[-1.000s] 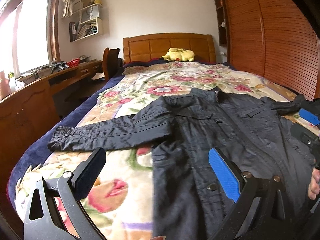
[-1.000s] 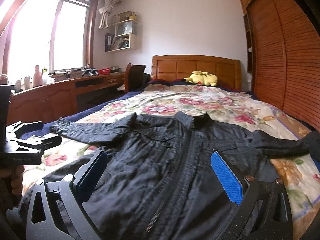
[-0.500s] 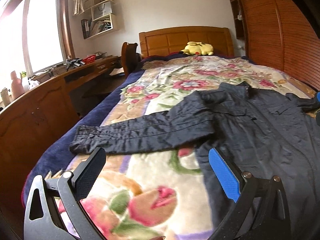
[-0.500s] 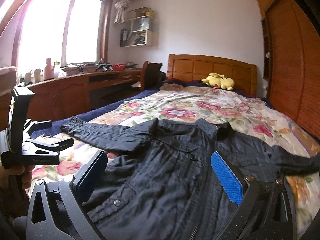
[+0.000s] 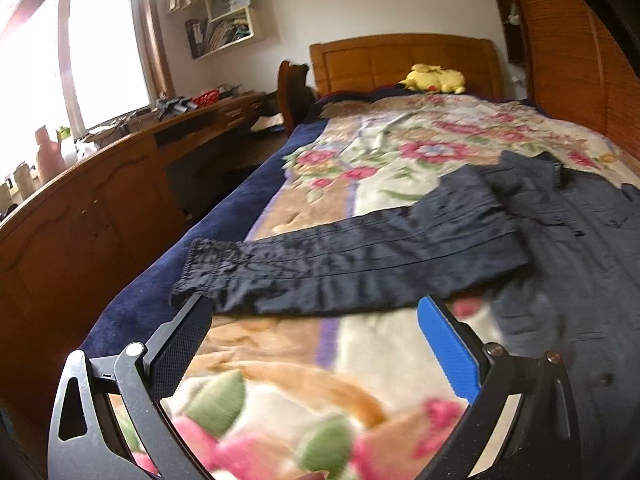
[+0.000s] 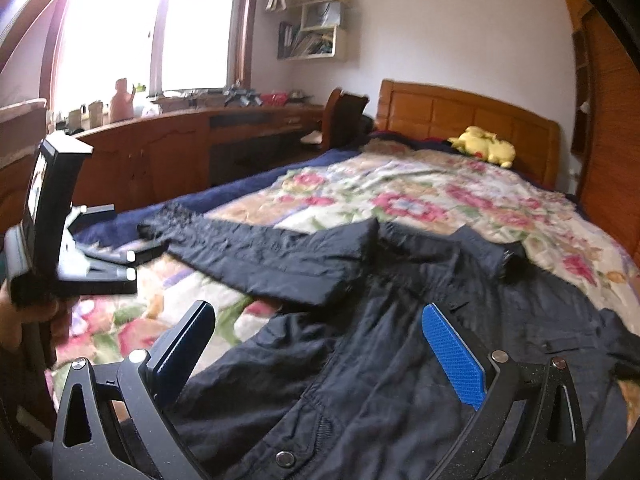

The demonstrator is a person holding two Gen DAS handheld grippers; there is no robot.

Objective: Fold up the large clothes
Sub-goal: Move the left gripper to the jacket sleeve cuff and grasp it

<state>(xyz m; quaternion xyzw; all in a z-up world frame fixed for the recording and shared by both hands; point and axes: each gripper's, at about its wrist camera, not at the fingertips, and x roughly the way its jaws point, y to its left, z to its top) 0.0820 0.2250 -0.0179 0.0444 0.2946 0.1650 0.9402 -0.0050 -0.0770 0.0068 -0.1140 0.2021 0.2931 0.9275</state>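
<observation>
The dark navy zip-front jacket [image 6: 400,320] lies flat on the floral bedspread [image 5: 380,148], sleeve [image 5: 340,264] outstretched for folding. Left tongs [image 5: 312,344] gape empty near its cuff; right tongs [image 6: 316,344] hover wide, empty.

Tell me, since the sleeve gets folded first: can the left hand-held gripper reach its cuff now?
Probably yes: the left hand-held gripper is open, nothing lies between it and the cuff.

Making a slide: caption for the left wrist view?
Open left gripper nears the sleeve of a dark jacket spread on a flowered bed.
</observation>
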